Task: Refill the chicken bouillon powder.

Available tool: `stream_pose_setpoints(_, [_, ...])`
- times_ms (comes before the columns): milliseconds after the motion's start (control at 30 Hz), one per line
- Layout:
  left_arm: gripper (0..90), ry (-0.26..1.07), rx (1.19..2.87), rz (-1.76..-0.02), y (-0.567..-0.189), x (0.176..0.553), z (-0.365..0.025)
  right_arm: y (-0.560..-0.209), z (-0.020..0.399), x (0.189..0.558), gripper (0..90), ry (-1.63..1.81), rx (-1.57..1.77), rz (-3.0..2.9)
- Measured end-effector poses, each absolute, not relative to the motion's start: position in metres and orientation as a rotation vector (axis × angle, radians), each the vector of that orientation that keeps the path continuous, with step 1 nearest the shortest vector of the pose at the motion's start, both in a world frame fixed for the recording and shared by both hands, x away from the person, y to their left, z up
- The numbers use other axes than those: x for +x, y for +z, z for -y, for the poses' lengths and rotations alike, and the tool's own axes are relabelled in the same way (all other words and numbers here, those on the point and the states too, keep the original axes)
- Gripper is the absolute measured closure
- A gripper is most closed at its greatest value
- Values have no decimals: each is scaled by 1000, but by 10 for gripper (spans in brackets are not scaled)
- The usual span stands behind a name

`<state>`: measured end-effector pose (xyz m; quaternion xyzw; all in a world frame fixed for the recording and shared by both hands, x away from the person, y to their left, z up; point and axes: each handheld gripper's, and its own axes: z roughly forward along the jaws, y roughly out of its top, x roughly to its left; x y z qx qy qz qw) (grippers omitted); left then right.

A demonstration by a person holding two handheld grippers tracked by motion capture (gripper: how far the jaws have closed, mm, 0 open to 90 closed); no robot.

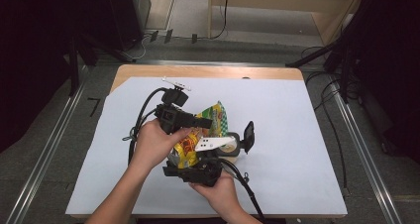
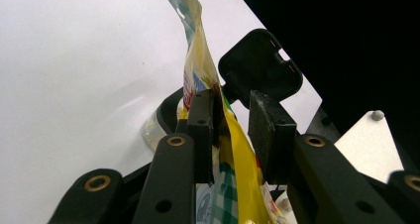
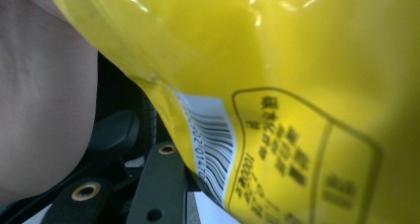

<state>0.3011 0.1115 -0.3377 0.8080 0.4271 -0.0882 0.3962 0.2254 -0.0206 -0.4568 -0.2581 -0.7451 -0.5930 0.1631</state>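
Risk, main: crinkly yellow foil snack packet with green check print [image 1: 205, 130] is held up between both tongs over the middle of the table, and could slide free or rip. Left gripper [image 2: 232, 130]: jaws partly apart, packet edge running between them, lying against the left pad; whether the right pad [image 2: 265, 135] bites, I cannot tell. Right gripper [image 1: 198, 170]: the packet covers its jaws in its own view, so opening and grip cannot be told. Pulling apart unevenly would likely tear the film sideways. A clear container with black hinged lid [image 1: 236, 142] sits just right of the packet and could be knocked. White table sheet [image 1: 297, 135] gives open room left, right and far; near edge is close to the hands.
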Motion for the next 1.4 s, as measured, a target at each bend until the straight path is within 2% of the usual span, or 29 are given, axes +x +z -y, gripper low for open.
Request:
stream_pose_setpoints(300, [722,-213,2057,-1079,-336,300,-108,-458,22,226,705,-1702,-732,2096])
stream_pose_setpoints(700, [724,-175,2073,-1068,-335,296,-102,-458,22,222,637,-1717,-791,2109])
stream_pose_setpoints(867, [723,-181,2076,-1066,-335,295,-101,-457,23,222,706,-1707,-787,2118])
stream_pose_setpoints(1267, [719,-193,2052,-1061,-335,294,-99,-456,27,221,709,-1703,-804,2104])
stream_pose_setpoints(1400, [719,-192,2054,-1068,-335,294,-100,-456,27,221,684,-1693,-810,2105])
